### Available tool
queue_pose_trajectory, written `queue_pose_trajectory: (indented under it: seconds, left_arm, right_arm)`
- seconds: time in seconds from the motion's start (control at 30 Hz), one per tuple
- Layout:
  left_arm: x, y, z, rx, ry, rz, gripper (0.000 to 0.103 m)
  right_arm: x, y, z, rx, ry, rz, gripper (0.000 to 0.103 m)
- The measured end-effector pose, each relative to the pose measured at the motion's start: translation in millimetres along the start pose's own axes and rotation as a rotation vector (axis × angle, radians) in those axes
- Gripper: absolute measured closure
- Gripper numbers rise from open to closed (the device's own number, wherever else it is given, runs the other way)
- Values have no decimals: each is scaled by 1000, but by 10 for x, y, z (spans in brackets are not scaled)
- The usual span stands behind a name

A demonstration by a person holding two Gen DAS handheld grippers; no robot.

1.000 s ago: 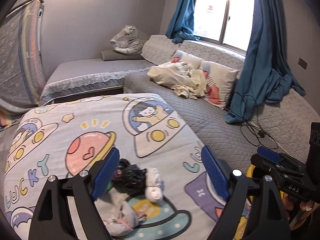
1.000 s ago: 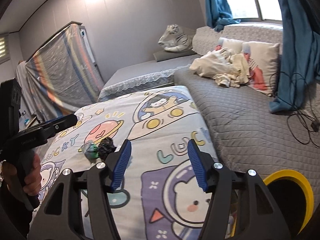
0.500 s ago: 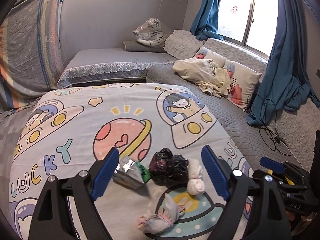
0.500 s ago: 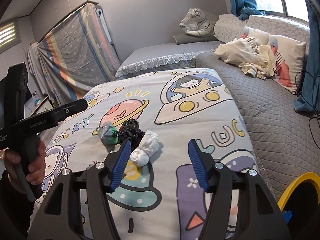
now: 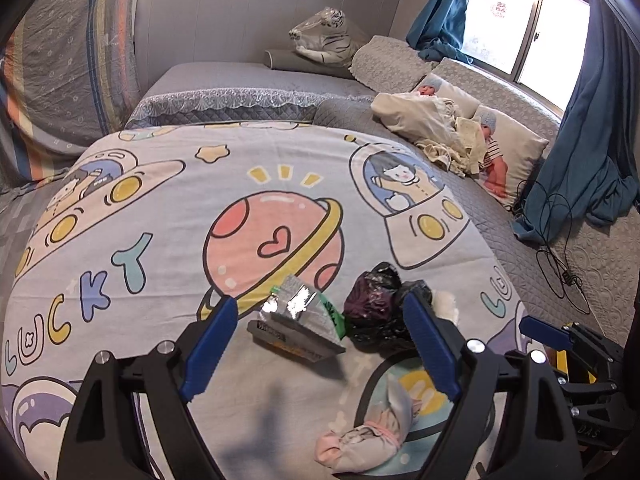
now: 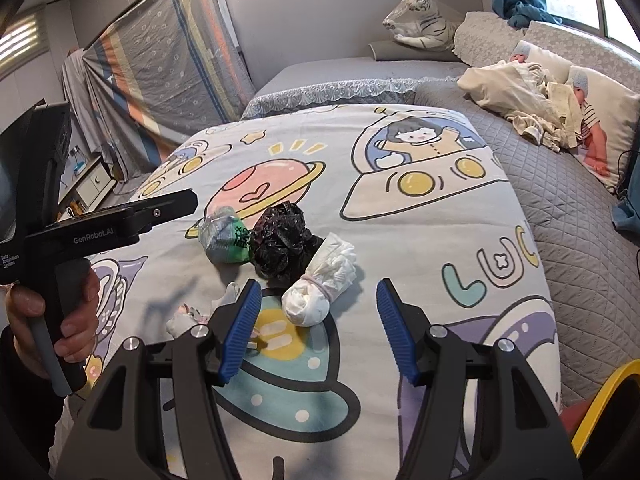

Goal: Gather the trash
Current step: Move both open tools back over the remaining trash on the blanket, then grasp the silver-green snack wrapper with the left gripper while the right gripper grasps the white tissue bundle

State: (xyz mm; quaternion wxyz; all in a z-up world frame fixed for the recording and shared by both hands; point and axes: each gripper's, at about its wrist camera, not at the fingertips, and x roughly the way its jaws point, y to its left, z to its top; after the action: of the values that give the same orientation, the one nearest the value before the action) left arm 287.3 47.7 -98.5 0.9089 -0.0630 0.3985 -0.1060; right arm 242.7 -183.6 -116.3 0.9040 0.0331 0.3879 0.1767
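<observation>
Trash cluster on cartoon-print bedspread (image 6: 420,240), left to right in the right wrist view: pink-and-grey tied bundle (image 6: 192,314), partly hidden behind a blue finger pad; silver-green foil wrapper (image 6: 224,236), print illegible; crumpled black plastic bag (image 6: 284,240), touching wrapper; white tied bundle (image 6: 324,284), long axis running from near left to far right, knotted end nearest. Left gripper (image 5: 320,344) spread wide above wrapper, empty. Right gripper (image 6: 316,328) half spread, nothing pinched, white bundle just beyond. Yellow bin rim (image 6: 608,396) cut off at right.
</observation>
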Motion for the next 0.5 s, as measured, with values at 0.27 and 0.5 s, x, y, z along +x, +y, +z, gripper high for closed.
queue_pose_trajectory:
  seconds: [0.27,0.5]
  left_arm:
    - [212,117,-48,-18,38,10,22]
    - [395,170,-80,-20,72,23,22]
  right_arm:
    - [284,90,-9,-37,43,-15,46]
    - [500,80,-16,-45,76,-33,46]
